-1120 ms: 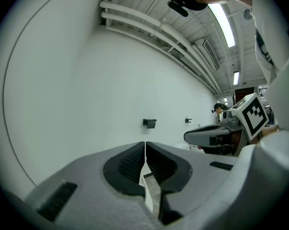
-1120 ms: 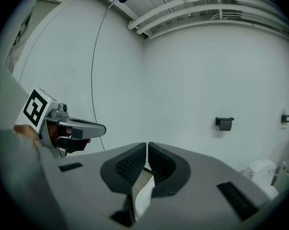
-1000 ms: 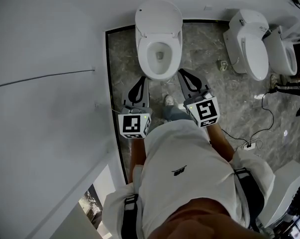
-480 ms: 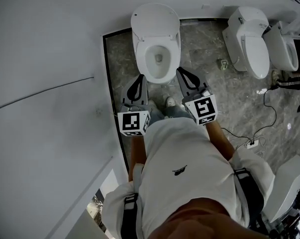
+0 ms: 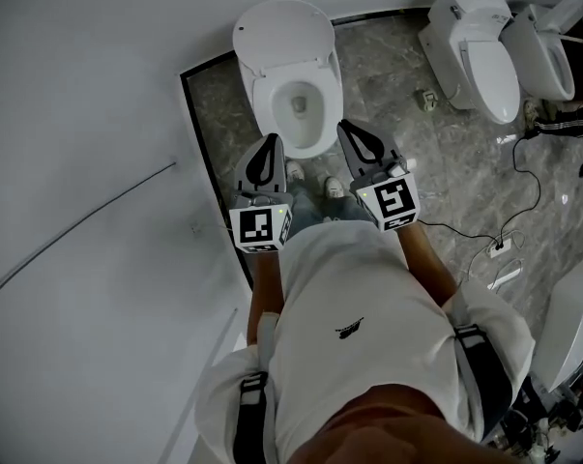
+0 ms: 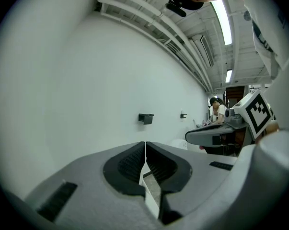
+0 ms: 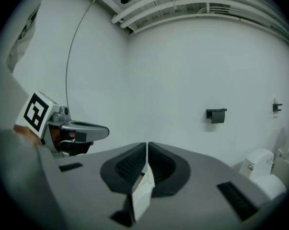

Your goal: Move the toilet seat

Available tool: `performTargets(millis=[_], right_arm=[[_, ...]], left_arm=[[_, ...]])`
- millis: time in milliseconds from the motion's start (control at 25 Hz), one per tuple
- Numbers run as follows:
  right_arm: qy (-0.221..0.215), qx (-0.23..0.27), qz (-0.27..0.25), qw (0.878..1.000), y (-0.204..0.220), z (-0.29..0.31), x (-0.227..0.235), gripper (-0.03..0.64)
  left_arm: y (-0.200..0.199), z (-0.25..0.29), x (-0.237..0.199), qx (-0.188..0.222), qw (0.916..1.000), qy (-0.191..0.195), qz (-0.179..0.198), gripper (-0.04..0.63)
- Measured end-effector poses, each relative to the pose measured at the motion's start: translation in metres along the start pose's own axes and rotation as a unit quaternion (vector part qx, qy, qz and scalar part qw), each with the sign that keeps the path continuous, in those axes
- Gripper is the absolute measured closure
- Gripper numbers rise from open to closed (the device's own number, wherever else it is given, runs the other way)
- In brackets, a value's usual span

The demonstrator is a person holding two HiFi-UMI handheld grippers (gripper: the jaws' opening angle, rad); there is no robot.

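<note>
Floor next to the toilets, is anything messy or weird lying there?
Yes. A black cable snakes loose across the floor to a white power strip, right of the nearest toilet. Someone could trip on it.

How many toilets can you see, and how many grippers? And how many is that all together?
Toilets: 3 (open toilet, middle toilet, far-right toilet)
Grippers: 2 (left gripper, right gripper)
Total: 5
</note>
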State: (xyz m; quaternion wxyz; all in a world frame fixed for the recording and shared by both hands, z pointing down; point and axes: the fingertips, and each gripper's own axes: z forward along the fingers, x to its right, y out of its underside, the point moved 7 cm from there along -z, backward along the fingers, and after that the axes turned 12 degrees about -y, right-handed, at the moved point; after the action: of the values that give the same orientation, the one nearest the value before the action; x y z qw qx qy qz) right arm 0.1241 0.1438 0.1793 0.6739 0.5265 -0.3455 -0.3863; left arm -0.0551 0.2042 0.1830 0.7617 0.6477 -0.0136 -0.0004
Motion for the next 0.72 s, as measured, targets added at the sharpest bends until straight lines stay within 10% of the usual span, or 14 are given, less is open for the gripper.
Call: performTargets(millis=[720], right_arm=[[0.086,-0.085,0.079,0.99,0.074,0.079,0.02,0.581]], left_arm=[[0.078,0.087,-0.054,-0.09,0.9906,0.099,-0.029,0.561]])
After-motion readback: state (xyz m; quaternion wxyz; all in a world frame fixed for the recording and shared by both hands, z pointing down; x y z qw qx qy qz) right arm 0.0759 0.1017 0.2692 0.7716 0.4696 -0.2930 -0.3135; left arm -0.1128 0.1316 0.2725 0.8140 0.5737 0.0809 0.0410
